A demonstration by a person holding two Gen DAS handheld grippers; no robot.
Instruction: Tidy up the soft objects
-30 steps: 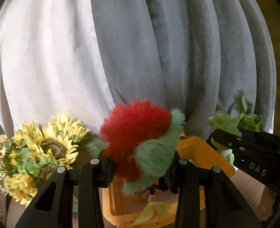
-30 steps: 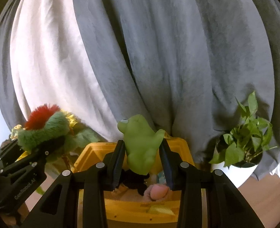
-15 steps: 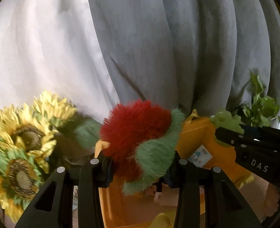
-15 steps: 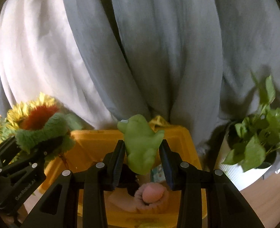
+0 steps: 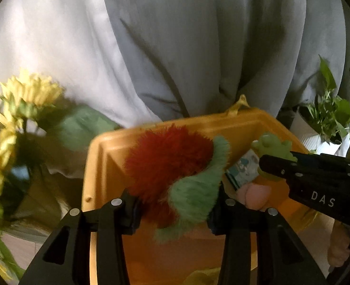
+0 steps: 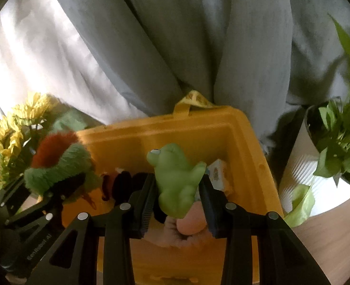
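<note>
My left gripper (image 5: pixel 175 207) is shut on a fuzzy red and green plush toy (image 5: pixel 172 166) and holds it over the open yellow bin (image 5: pixel 99 156). My right gripper (image 6: pixel 177 194) is shut on a soft green frog toy (image 6: pixel 177 178) and holds it over the same yellow bin (image 6: pixel 251 147). Each gripper shows in the other's view: the right gripper at the right (image 5: pixel 270 166), the left gripper at the left (image 6: pixel 63 185). Inside the bin lie a pink soft toy (image 6: pixel 189 225), a dark toy (image 6: pixel 125 182) and a small printed box (image 5: pixel 242 171).
Grey and white curtains (image 6: pixel 175 47) hang close behind the bin. A bunch of sunflowers (image 5: pixel 13 109) stands to the left. A leafy plant in a white ribbed pot (image 6: pixel 301 166) stands to the right on a wooden surface (image 6: pixel 329 237).
Both grippers have moved forward and tilted down over the yellow bin, each holding its toy. The inside of the bin has come into view.
</note>
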